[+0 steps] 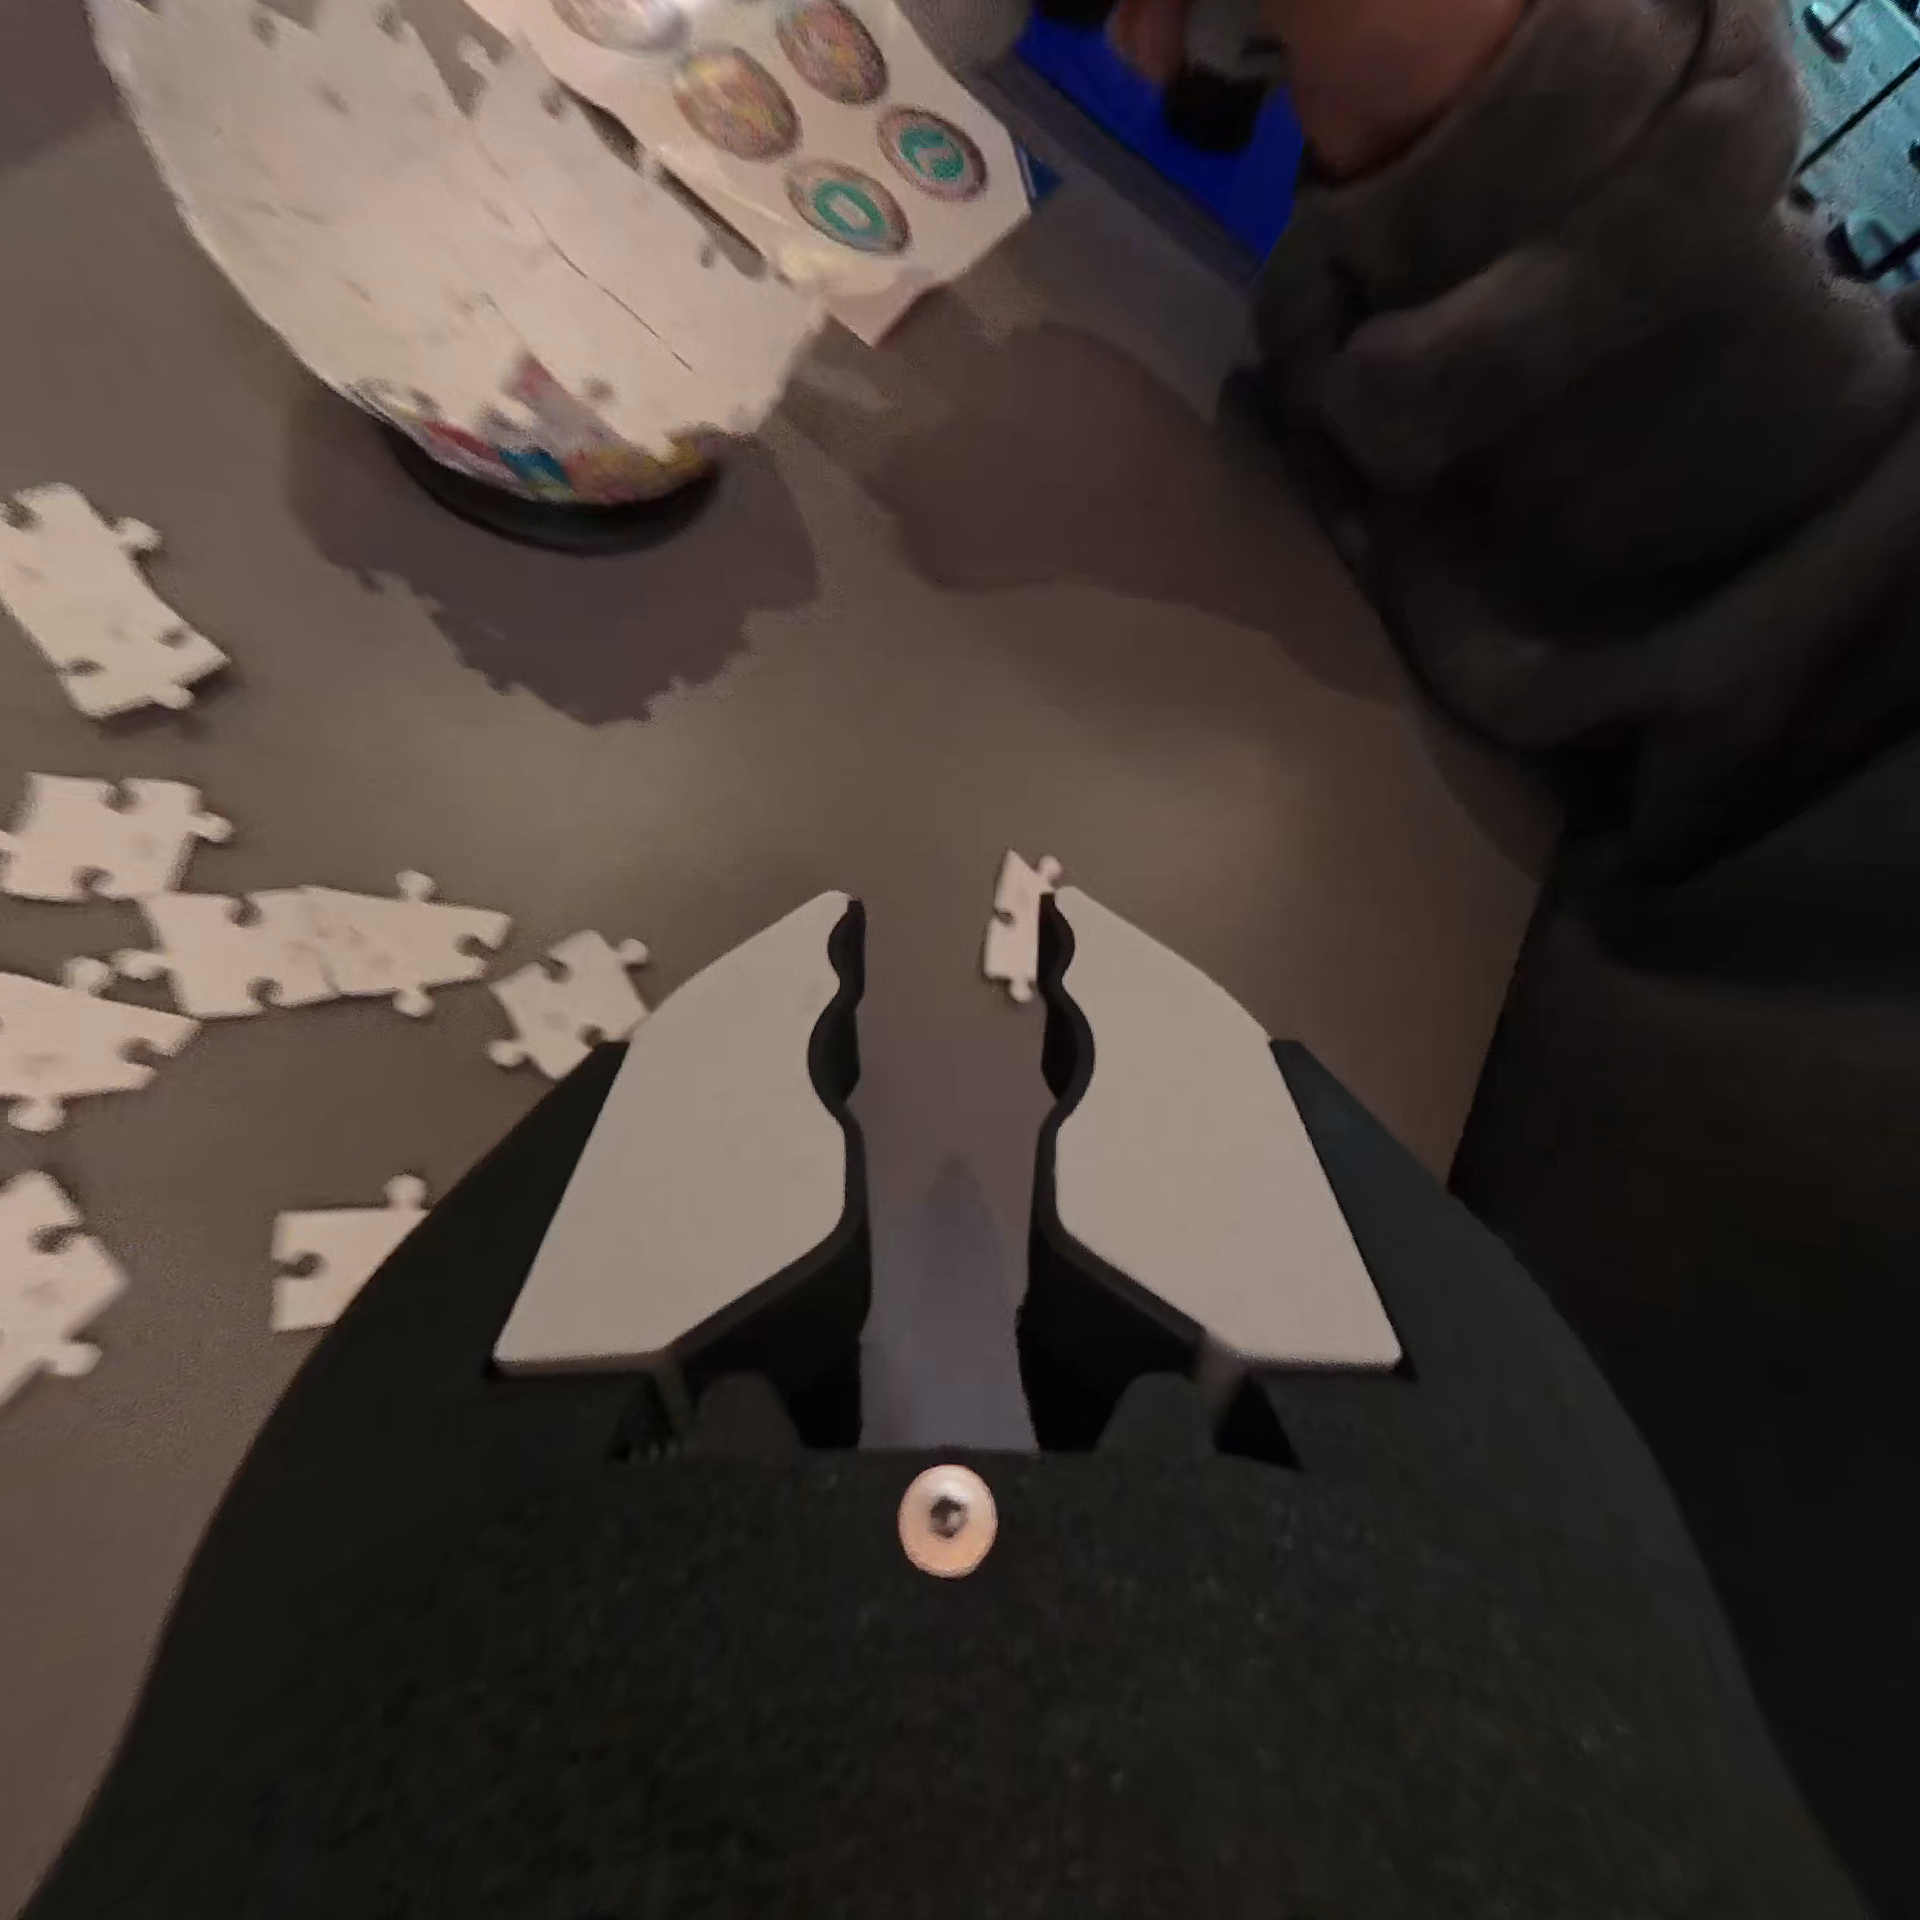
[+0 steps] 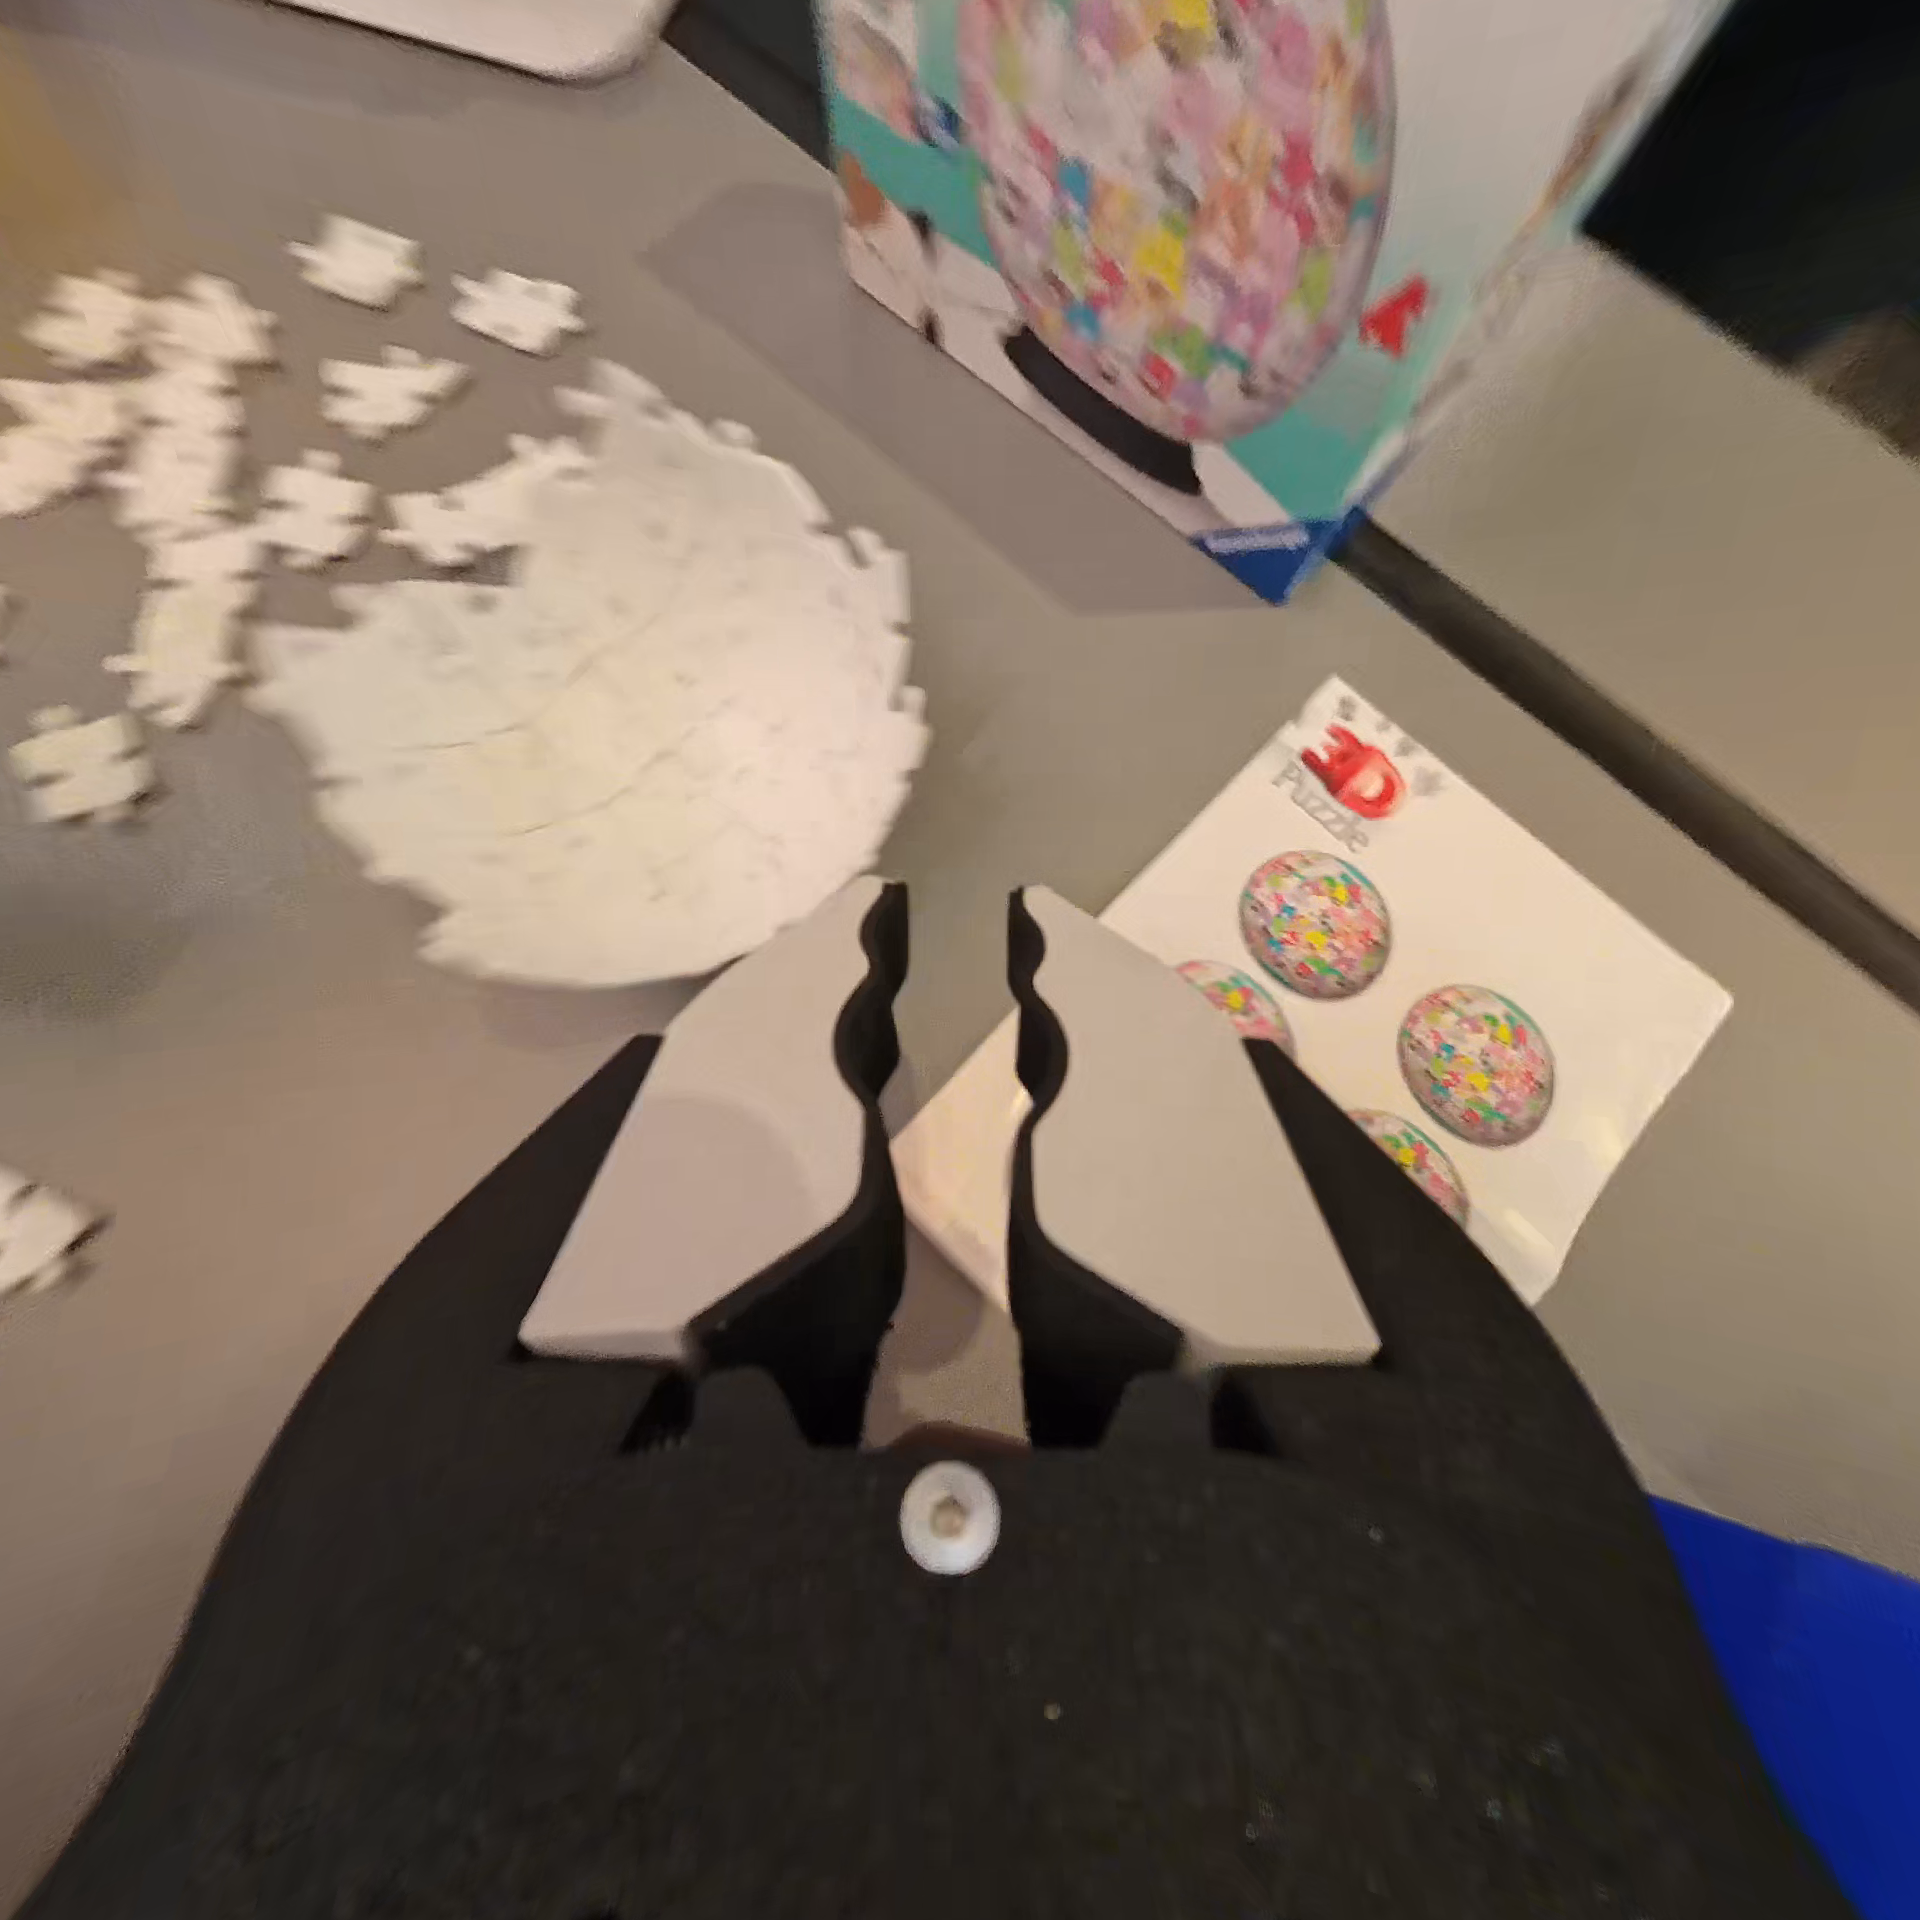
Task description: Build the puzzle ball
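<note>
Left gripper (image 1: 948,914): jaws part-open with a clear gap; a single white puzzle piece (image 1: 1013,925) lies against the inner face of its right-hand fingertip, whether held or just resting on the table behind it, I cannot tell.
Right gripper (image 2: 958,902): jaws part-open, narrow gap, nothing between them; it hangs above the table, between the bowl-shaped puzzle section and the instruction sheet.
Table (image 1: 1039,675): grey, matte; a dark seam or bar crosses it near the box in the right wrist view.
Loose pieces (image 1: 312,945): white backs up, scattered toward the table's left side in the left wrist view, several overlapping or joined in pairs; the right wrist view shows the same kind of scatter, blurred, toward the far left.
Puzzle ball (image 1: 436,229): a part-built shell, white inner faces showing, coloured print at its base, sitting on a dark round stand (image 1: 561,514) farther back on the table; its upper edge is jagged.
Instruction sheet (image 2: 1507,935): white, printed with small coloured balls, flat on the table just right of the right gripper.
Puzzle box (image 2: 1143,260): upright at the far side, picturing a multicoloured ball on a dark stand.
Person (image 1: 1610,364): grey sleeve at the table's far right edge.
</note>
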Demonstrator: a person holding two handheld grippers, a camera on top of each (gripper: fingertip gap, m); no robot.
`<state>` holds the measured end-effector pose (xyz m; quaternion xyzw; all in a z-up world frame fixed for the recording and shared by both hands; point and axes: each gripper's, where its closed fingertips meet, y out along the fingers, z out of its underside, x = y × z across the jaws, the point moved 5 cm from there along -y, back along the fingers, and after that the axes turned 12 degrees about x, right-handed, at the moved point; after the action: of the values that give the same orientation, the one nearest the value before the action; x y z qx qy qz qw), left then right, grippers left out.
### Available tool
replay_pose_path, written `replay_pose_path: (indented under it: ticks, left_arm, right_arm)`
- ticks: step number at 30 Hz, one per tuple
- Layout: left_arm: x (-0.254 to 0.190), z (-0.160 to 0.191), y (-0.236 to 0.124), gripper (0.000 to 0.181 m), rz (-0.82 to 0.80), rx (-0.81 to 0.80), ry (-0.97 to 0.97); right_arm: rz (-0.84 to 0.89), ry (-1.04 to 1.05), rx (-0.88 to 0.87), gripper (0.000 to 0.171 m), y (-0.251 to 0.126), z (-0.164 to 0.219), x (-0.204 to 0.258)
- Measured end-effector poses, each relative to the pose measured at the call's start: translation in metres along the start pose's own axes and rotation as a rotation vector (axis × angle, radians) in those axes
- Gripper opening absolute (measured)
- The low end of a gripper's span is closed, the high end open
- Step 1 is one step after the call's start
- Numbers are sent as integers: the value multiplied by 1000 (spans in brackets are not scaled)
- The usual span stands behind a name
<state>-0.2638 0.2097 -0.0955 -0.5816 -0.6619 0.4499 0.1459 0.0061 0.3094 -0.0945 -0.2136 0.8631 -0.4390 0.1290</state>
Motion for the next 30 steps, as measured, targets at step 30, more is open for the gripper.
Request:
replay_pose_path:
  ticks: [30]
  left_arm:
    - [-81,86,70,39,-218,117,4]
  right_arm:
    - [-528,-486,-2,24,-32,142,266]
